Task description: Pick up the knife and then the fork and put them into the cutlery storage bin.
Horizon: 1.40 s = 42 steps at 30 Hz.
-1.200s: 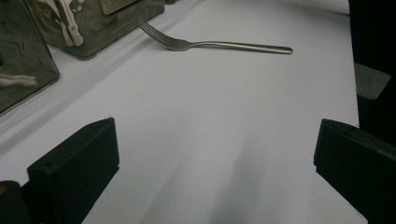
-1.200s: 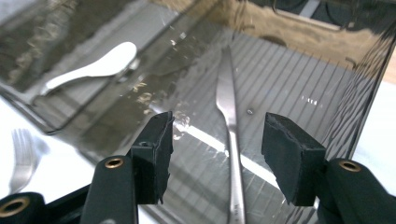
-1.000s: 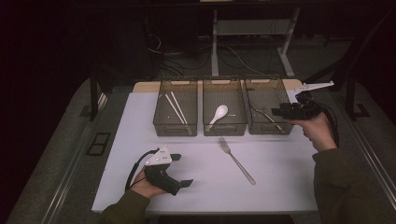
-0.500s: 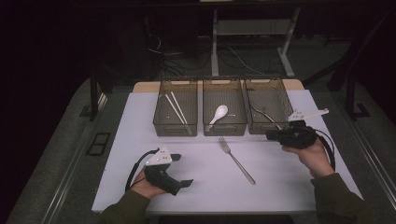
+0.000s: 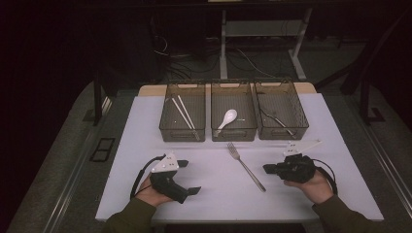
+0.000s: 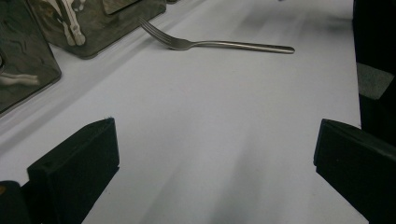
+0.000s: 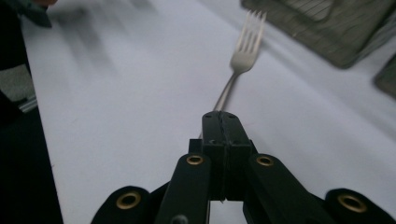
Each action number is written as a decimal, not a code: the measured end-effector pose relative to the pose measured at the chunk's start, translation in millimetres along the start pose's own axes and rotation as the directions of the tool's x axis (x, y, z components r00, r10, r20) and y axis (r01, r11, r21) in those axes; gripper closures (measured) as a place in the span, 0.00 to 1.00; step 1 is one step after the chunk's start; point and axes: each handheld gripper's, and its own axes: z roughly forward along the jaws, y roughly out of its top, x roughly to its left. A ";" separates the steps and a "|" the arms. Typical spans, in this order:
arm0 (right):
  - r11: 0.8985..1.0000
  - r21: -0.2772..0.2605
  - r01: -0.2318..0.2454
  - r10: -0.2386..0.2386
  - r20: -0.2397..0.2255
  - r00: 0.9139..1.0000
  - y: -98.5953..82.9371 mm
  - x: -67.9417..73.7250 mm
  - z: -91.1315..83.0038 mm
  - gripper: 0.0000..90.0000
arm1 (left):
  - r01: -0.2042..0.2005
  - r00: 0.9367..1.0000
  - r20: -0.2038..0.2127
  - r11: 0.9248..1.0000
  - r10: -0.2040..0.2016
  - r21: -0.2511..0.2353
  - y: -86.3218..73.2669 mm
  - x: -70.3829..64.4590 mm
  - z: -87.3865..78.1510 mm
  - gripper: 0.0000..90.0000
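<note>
Steel fork [image 5: 246, 166]: one item, lying flat on the white tabletop [image 5: 209, 194], tines toward the bins, handle end toward the person; near the front of the middle bin [image 5: 233, 133] but apart from it.

Right tongs [image 5: 268, 169]: clenched, jaws pressed together with nothing between them, aimed along the fork's handle in the right gripper view [image 7: 223, 123], close behind its end.

Left tongs [image 5: 192, 177]: released, jaws wide apart, low over bare tabletop, well apart from the fork.

Bins, three, dark mesh: left bin [image 5: 182, 133] holds chopsticks [image 5: 183, 112]; the middle bin holds a white spoon [image 5: 226, 118]; right bin [image 5: 282, 132] holds a thin metal utensil [image 5: 277, 120].

Risk, as judged: shut jaws meeting the thin, flat handle would push the fork away or spin it rather than take it. They must open first and straddle the handle.
</note>
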 end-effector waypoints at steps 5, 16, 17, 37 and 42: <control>0.998 0.057 0.038 -0.037 -0.027 0.999 -4.7 13.3 14.4 1.00 | 0.000 1.000 0.000 1.000 0.000 0.003 0.1 -0.3 0.0 0.00; 0.982 0.162 0.100 -0.096 -0.034 0.995 -10.0 28.0 36.0 1.00 | -0.002 1.000 -0.003 1.000 0.002 0.002 0.2 -0.7 0.2 0.00; 0.980 0.169 0.105 -0.100 -0.033 0.994 -10.6 28.5 37.4 1.00 | -0.003 1.000 -0.002 1.000 0.003 0.002 0.2 -0.7 0.3 0.00; 0.962 0.243 0.124 -0.153 0.104 0.983 -12.1 15.7 32.0 1.00 | -0.005 1.000 -0.005 1.000 0.005 0.003 0.4 -1.0 -0.5 0.00; 0.965 0.244 0.095 -0.135 0.149 0.980 -12.8 4.4 28.1 1.00 | -0.009 1.000 -0.005 1.000 0.009 0.004 0.5 -0.7 -0.4 0.00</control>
